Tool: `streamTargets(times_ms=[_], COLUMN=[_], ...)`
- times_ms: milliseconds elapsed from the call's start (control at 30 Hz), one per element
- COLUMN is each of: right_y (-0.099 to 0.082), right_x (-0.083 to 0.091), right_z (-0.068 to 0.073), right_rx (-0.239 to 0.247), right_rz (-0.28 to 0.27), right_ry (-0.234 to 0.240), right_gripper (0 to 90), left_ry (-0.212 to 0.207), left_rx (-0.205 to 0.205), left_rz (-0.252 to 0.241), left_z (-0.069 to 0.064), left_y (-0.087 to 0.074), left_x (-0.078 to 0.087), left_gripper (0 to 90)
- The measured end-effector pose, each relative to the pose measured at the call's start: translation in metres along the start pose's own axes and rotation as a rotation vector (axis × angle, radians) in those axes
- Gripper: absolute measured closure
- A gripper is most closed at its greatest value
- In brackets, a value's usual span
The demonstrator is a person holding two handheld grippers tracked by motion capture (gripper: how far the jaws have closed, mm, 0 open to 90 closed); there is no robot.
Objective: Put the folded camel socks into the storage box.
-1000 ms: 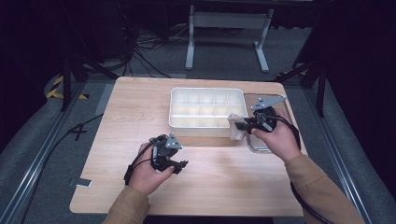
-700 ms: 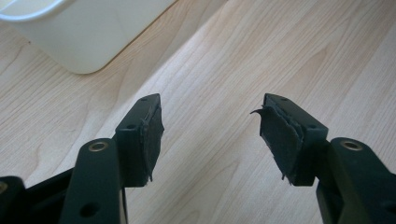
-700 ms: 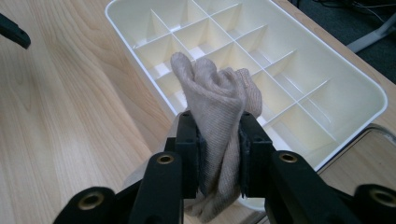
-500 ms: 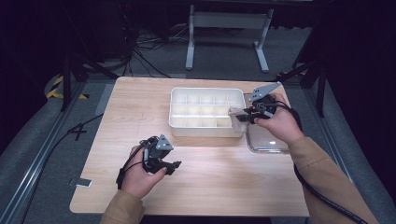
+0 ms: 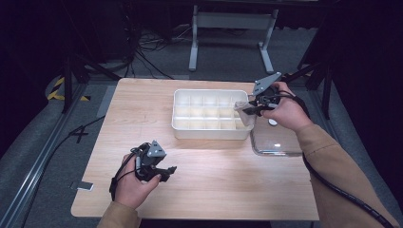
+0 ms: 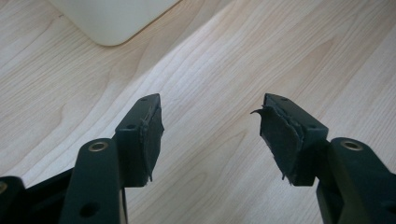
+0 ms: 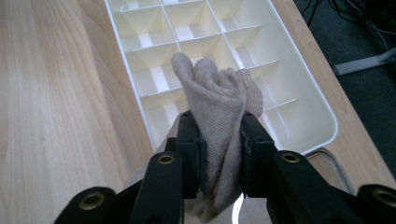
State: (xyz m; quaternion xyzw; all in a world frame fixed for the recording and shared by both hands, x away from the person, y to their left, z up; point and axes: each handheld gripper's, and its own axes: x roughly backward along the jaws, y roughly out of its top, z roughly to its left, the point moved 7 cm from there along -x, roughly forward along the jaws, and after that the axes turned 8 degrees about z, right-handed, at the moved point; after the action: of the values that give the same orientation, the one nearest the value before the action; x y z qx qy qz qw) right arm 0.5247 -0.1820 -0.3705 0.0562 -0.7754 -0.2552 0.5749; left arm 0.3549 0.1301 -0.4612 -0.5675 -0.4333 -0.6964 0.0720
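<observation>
Right gripper view: right gripper (image 7: 219,154) clamped on a bunched beige cloth (image 7: 217,100), held above the near end of a white divided tray (image 7: 299,88). High view: same cloth (image 5: 242,110) at the tray's right end, over a clear lid (image 5: 278,140) lying just beside the tray. Left gripper (image 5: 164,172) spread wide, holding nothing, low over bare wooden table (image 5: 228,180) near the front edge. Beyond the table: grey floor (image 5: 38,156), black cables, metal stand legs.
</observation>
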Motion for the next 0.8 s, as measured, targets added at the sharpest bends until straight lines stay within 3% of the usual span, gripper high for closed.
streamTargets(times_ms=[267,567,767,800], right_y=[0.001,-0.003,-0.008,-0.008], right_x=[-0.006,-0.025,-0.040,-0.040], right_z=[-0.015,-0.020,-0.016,-0.016], right_rx=[0.065,0.008,0.022,0.022], right_rz=[0.042,0.084,0.120,0.120], right_ry=[-0.029,-0.041,-0.054,-0.054], right_gripper=[72.9,72.4,72.4,72.4], left_ry=[0.004,-0.008,-0.019,-0.019], left_rx=[0.025,0.007,0.010,-0.006], left_rz=[-0.009,-0.003,-0.001,-0.001], left_z=[0.004,0.004,0.002,0.003], left_y=[-0.004,0.001,0.003,0.004], left_x=[0.003,-0.001,-0.004,-0.004], left_gripper=[39.4,39.4,39.5,39.5])
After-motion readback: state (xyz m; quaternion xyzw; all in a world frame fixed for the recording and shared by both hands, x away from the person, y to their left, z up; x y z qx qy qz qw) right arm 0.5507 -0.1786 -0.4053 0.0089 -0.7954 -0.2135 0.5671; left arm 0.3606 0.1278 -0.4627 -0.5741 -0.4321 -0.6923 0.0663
